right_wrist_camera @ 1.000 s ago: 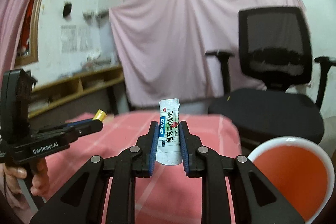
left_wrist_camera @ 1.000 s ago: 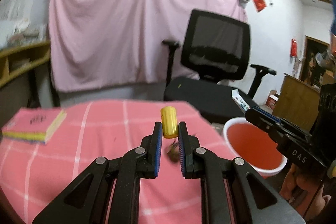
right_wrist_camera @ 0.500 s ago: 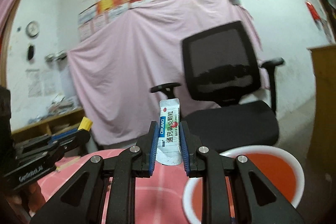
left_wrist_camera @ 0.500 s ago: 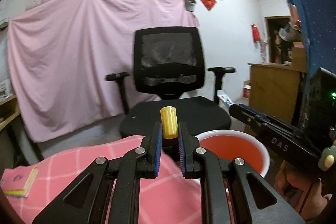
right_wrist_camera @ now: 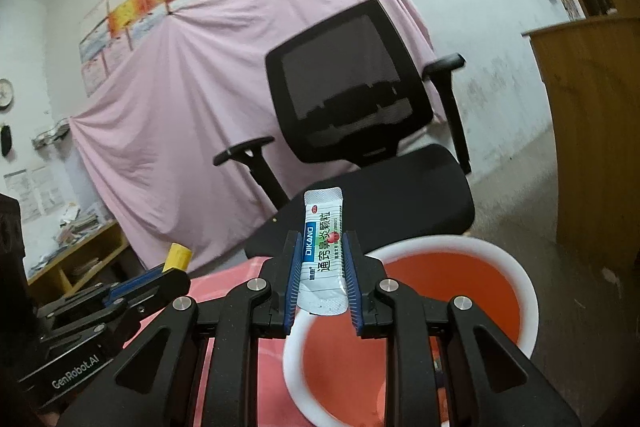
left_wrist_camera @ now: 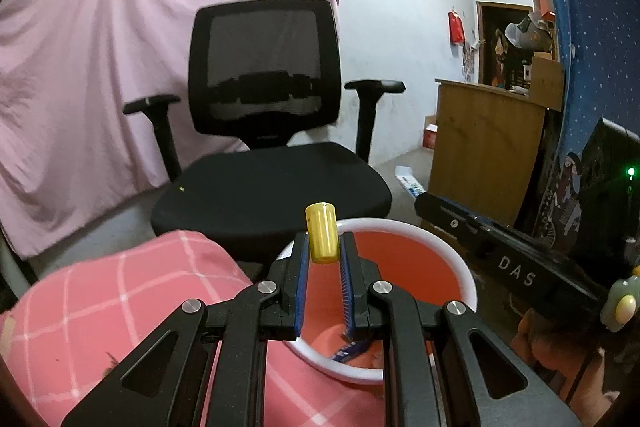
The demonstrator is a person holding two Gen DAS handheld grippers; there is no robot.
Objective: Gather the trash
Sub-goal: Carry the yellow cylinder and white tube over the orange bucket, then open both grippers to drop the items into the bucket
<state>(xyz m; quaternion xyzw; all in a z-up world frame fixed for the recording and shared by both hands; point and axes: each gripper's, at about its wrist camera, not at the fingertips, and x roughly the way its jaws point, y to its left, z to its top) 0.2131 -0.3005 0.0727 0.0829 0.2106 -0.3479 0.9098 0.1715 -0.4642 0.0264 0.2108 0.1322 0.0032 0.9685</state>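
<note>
My left gripper (left_wrist_camera: 323,247) is shut on a small yellow cylinder (left_wrist_camera: 321,237), held upright over the near rim of a white-rimmed red trash bin (left_wrist_camera: 460,263). A blue wrapper (left_wrist_camera: 352,349) lies in the bin's bottom. My right gripper (right_wrist_camera: 322,253) is shut on a white sachet with blue and green print (right_wrist_camera: 324,255), held above the same bin (right_wrist_camera: 516,291). In the left wrist view the right gripper (left_wrist_camera: 416,189) reaches in from the right, with the sachet tip showing. In the right wrist view the left gripper (right_wrist_camera: 172,269) with the yellow cylinder (right_wrist_camera: 176,257) sits at the lower left.
A pink checked tablecloth (left_wrist_camera: 120,299) covers the table beside the bin. Behind the bin stands a black office chair (left_wrist_camera: 264,107), with a pink sheet (left_wrist_camera: 80,67) on the wall. A wooden cabinet (left_wrist_camera: 484,155) stands at the right. A person's hand (left_wrist_camera: 536,343) holds the right gripper.
Both grippers have swung right from over the table until the bin lies under their fingertips. The book on the cloth has left the view. Each gripper still holds its item.
</note>
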